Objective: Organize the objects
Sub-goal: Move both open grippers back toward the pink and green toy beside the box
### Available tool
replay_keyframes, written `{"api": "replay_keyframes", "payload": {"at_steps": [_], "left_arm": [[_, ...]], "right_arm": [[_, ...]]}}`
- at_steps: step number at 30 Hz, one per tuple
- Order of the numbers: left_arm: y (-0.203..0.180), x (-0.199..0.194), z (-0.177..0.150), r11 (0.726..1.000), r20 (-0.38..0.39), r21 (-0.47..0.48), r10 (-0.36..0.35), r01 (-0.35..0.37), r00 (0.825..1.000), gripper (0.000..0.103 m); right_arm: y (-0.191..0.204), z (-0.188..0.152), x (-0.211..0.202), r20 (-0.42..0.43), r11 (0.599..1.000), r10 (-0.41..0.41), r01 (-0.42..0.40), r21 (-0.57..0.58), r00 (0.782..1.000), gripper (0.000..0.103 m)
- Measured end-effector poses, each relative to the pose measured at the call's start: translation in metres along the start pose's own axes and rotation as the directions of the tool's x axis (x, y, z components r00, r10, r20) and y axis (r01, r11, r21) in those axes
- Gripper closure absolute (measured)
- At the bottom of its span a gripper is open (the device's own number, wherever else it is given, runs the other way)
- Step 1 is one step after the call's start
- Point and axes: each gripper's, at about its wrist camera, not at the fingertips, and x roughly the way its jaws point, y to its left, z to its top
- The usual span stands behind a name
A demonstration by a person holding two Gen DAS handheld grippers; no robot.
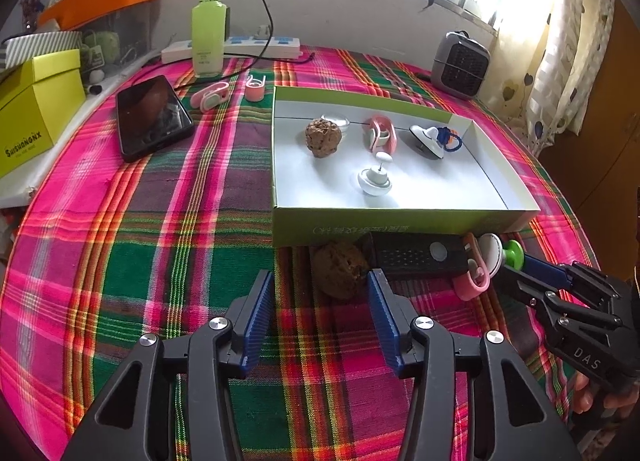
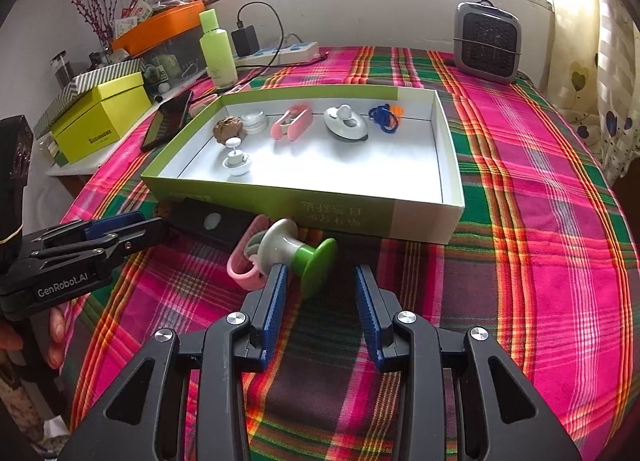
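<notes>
Left gripper [image 1: 320, 301] angled down, jaws apart, brown lump [image 1: 339, 270] just ahead, apparently untouched. Right gripper [image 2: 320, 293] likewise tilted, agape beside green-white spool [image 2: 296, 249].

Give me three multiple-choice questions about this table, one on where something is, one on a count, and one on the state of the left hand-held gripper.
1. Where does the phone lie?
A. Inside the green box
B. On top of the yellow box
C. On the plaid cloth, outside the green box

2. How many pink clips are inside the green box?
A. None
B. One
C. Three

3. How is the left hand-held gripper?
A. Open, nothing between its pads
B. Shut on the phone
C. Shut on a pink clip

Answers:
1 C: the phone lies flat on the plaid cloth, to the left of the green box.
2 B: a single pink clip sits on the box's white floor.
3 A: the left hand-held gripper shows a wide gap between its pads, with nothing clamped.
</notes>
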Motion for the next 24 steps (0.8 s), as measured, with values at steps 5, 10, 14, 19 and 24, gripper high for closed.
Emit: {"api": "replay_keyframes", "payload": {"at_steps": [5, 10, 14, 19, 24], "left_arm": [[0.0036, 0.0022, -0.0032, 1.000, -0.009, 0.000, 0.003, -0.003, 1.000, 0.056], [0.0068, 0.0016, -0.0038, 1.000, -0.005, -0.005, 0.012, -0.012, 1.000, 0.056], [0.0065, 0.0029, -0.0025, 1.000, -0.001, -0.004, 0.024, -0.024, 1.000, 0.056], [0.0042, 0.0064, 0.0004, 0.999, 0.006, 0.001, 0.041, -0.041, 0.999, 0.056], [0.0042, 0.0079, 0.0022, 0.999, 0.013, -0.009, 0.050, -0.050, 0.999, 0.056]], "right_arm": [[-0.0034, 0.0000, -0.0030, 0.004, 1.000, -0.029, 0.029, 0.006, 1.000, 0.067], [-0.0054, -0.0001, -0.0048, 0.010, 0.999, -0.035, 0.035, 0.009, 0.999, 0.067], [-0.0054, -0.0008, -0.0059, 0.011, 0.999, -0.029, 0.029, 0.014, 1.000, 0.067], [-0.0039, -0.0006, -0.0087, 0.018, 1.000, -0.020, 0.020, 0.014, 1.000, 0.067], [-0.0032, 0.0001, -0.0091, 0.020, 1.000, -0.017, 0.017, 0.016, 1.000, 0.067]]}}
